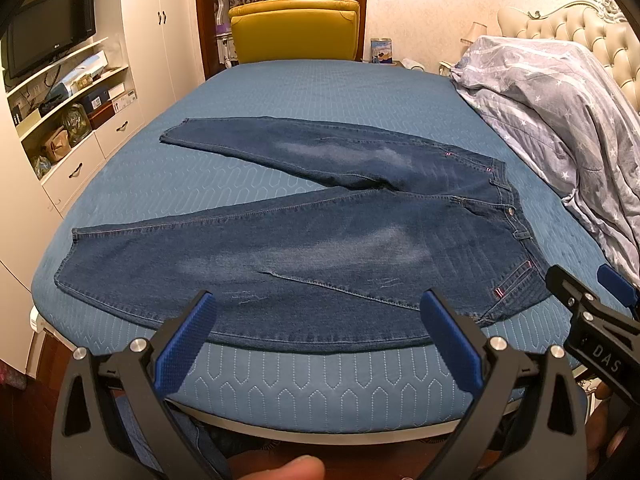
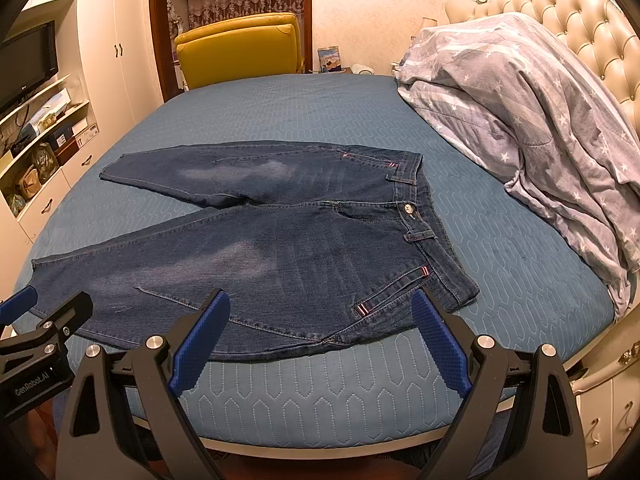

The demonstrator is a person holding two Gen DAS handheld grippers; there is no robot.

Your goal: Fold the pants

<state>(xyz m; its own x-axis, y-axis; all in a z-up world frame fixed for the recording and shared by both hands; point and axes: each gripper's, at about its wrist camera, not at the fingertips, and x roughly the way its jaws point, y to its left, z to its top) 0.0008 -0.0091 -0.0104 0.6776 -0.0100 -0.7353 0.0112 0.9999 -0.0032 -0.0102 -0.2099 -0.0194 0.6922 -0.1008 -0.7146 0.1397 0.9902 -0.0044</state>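
Observation:
Dark blue jeans (image 1: 304, 236) lie flat and unfolded on the blue quilted bed (image 1: 320, 88), legs spread apart to the left, waistband to the right; they show the same way in the right wrist view (image 2: 272, 248). My left gripper (image 1: 318, 308) is open and empty, held above the bed's near edge over the near leg. My right gripper (image 2: 320, 304) is open and empty, near the jeans' hip and waistband corner. The right gripper also shows in the left wrist view (image 1: 592, 300), and the left gripper in the right wrist view (image 2: 44, 312).
A grey star-patterned duvet (image 2: 520, 120) is piled at the bed's right by the tufted headboard (image 2: 580, 32). A yellow armchair (image 1: 296, 28) stands behind the bed. White shelves with a TV (image 1: 52, 28) line the left wall.

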